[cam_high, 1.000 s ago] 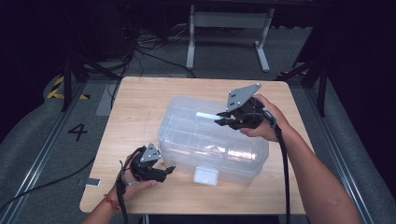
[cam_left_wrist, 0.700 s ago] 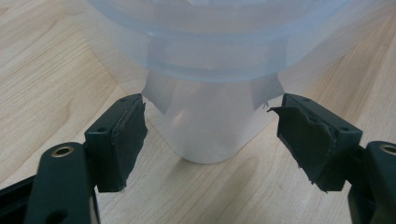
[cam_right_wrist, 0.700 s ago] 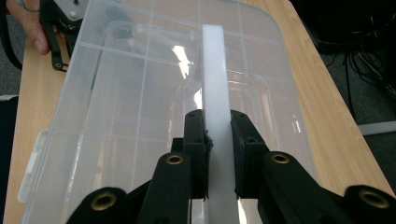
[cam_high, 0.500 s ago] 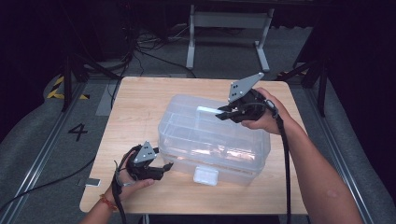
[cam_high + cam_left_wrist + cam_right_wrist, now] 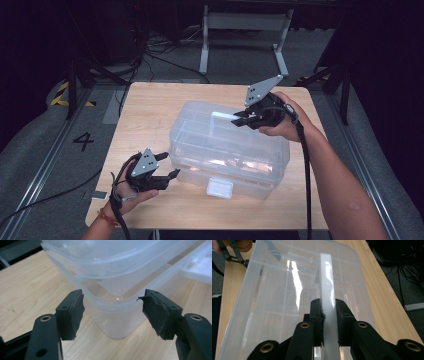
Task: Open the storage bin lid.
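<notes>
While my right gripper (image 5: 329, 322) is pinching the white handle (image 5: 327, 285) on the lid of the clear plastic bin (image 5: 227, 145), its jaws are closing tight on that strip. My left gripper (image 5: 112, 315) is holding its jaws wide apart, gripping nothing, just in front of the bin's near corner. That bin is sitting mid-desk, a small white latch (image 5: 220, 188) on its front side. The pale wooden desk (image 5: 145, 115) is standing on grey floor marked with a "4" (image 5: 83, 141); cables (image 5: 150, 55) and a metal stand (image 5: 240, 30) are lying beyond in a dark room.
</notes>
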The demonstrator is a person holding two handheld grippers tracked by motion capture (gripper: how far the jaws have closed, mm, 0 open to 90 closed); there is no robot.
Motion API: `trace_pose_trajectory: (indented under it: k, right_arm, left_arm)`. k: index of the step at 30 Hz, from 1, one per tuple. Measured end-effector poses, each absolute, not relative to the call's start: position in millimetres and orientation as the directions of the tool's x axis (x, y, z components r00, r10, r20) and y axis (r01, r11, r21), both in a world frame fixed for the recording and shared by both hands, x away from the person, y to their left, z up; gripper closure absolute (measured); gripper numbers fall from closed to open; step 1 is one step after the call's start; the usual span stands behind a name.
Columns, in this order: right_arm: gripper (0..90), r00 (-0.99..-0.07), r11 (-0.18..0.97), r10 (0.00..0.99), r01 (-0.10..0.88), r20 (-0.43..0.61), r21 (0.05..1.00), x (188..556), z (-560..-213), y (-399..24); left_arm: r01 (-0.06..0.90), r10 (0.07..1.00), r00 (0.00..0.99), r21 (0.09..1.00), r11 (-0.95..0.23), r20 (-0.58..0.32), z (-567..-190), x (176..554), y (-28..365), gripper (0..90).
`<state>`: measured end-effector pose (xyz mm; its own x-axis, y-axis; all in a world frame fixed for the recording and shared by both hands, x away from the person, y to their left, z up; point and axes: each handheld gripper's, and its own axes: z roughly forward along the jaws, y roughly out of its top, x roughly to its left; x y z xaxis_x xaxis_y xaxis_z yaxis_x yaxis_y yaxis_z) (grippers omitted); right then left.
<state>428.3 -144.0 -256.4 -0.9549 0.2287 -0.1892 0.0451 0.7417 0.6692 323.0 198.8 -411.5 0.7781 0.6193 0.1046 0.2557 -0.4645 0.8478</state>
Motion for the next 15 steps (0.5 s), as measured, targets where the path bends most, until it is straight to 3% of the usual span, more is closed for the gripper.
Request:
trace_pose_trajectory:
  k: [11, 15]
  right_arm:
    - [78.2, -0.954, 0.741, 0.232, 0.047, -0.189, 0.670, 429.0, -256.4, -144.6]
    - [78.2, -0.954, 0.740, 0.233, 0.049, -0.188, 0.671, 429.0, -256.4, -144.7]
  left_arm:
    - [0.264, 0.639, 0.765, 0.868, -0.421, 0.077, -402.3, 326.0, 199.8, 42.9]
    - [0.270, 0.652, 0.753, 0.863, -0.428, 0.087, -401.6, 327.4, 202.5, 54.9]
